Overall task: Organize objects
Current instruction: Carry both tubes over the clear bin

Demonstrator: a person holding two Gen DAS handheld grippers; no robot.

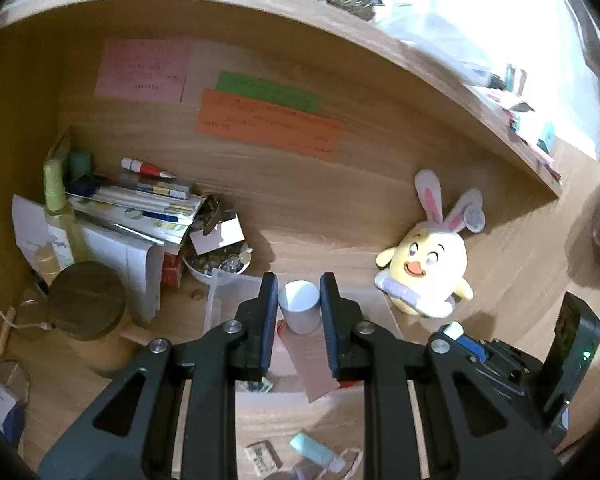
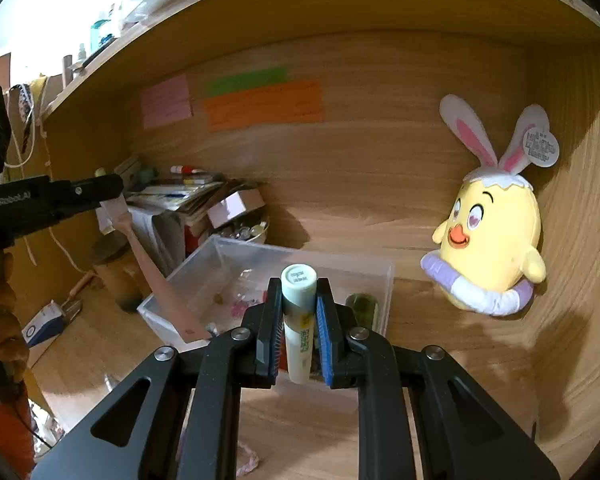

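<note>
Both grippers are up over the wooden desk [image 2: 440, 332] and both are loaded: the left gripper [image 1: 299, 300] is clenched on a white-capped thing [image 1: 299, 306], its cap seen end-on between the two black fingers, and from the right wrist view that same item reads as a long pale pink tube [image 2: 156, 272] hanging down at a slant from the left gripper [image 2: 110, 200], its lower end dipping into the near-left corner of the clear plastic bin [image 2: 386, 276]; the right gripper [image 2: 299, 300] is clamped tight on a slim tube with a pale mint cap [image 2: 298, 308], held upright, cap toward the far side, blue pads pressing its sides; the bin sits just beyond the right gripper's fingertips, with small bits scattered on its floor and a green jar-like thing [image 2: 362, 308] at its near right, too blurred to name; to the far right a yellow chick plush with bunny ears [image 2: 492, 236] leans against the back wall; far left, a messy stack of books and papers [image 1: 140, 208] sits by a white bowl of small trinkets [image 1: 216, 260], with a round wooden-lidded jar [image 1: 86, 300] nearer; pink, green and orange paper notes [image 2: 260, 100] are stuck on the back panel
</note>
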